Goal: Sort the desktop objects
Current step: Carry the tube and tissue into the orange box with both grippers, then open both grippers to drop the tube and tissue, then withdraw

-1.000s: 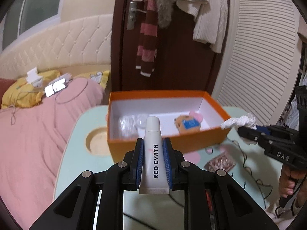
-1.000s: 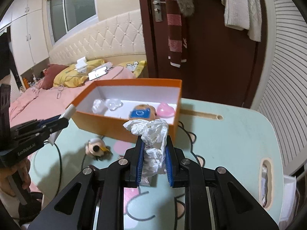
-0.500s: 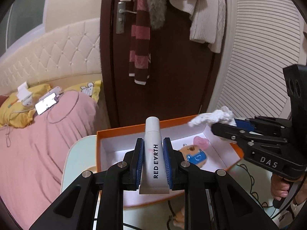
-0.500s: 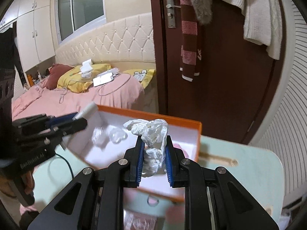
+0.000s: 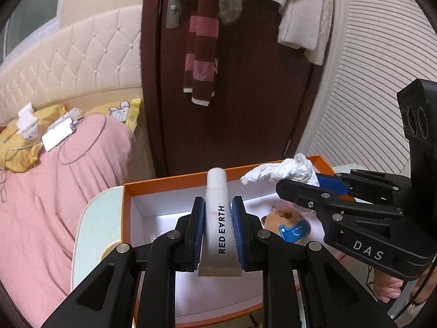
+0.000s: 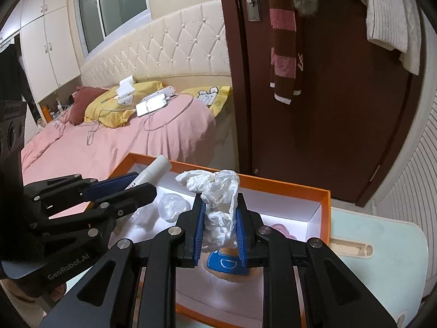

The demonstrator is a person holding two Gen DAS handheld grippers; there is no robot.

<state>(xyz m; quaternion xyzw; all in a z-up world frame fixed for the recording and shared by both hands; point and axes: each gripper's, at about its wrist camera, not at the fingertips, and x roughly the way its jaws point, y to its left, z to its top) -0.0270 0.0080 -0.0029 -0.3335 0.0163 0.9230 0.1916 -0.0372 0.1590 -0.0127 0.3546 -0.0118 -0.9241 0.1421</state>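
Orange box (image 5: 126,213) fills the lower centre of both views, on the pale table (image 5: 90,235); bed (image 5: 54,191) at left, door (image 5: 245,82) upper centre. Left gripper (image 5: 218,228) is clenched on the white tube (image 5: 218,205), cap end over the box interior. Right gripper (image 6: 218,229) is clamped on the crumpled tissue (image 6: 215,191), above the plush toy (image 6: 226,265) inside the box.

Risks, as I judge them: the two grippers sit close over one box, so a simultaneous lowering could knock them together; the tube, let go tilted, may hit the wall or the toy; the light tissue may cling to a pad.

Versus one second ago: both grippers have gone from short of the box to over it, and nearer each other.
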